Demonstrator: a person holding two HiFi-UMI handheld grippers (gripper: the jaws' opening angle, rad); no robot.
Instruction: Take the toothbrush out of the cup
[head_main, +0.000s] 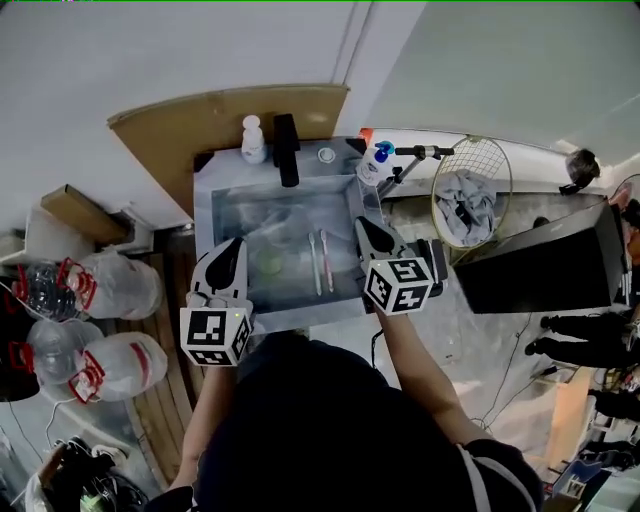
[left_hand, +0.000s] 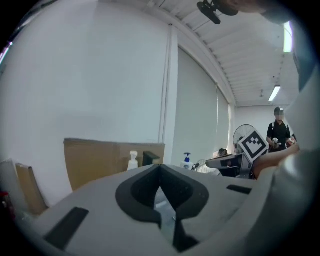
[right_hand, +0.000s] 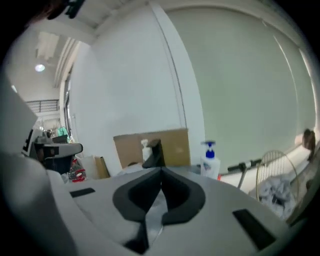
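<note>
In the head view the sink (head_main: 225, 215) sits straight ahead of the person, and on its floor a pale toothbrush (head_main: 316, 264) lies flat beside a pinkish second brush (head_main: 327, 258), the two nearly parallel. Just to their left is a faint greenish round shape that looks like the cup (head_main: 268, 263), though it is too hazy to be sure. Neither brush appears to stand in it. The left gripper (head_main: 236, 246) hangs over the sink's left edge and the right gripper (head_main: 366, 226) over its right edge. Each has its jaws pressed together at the tips with nothing between them, and both are well clear of the brushes. A toothbrush is likely light and stiff, and its thin handle is probably slick if the basin is wet — it could roll or skid on the metal. The mid-handle seems the best place to pinch, squarely across its width, and the bristle end should be avoided. Since the brush lies flat, the jaws would have to open and come down almost to the sink floor.
</note>
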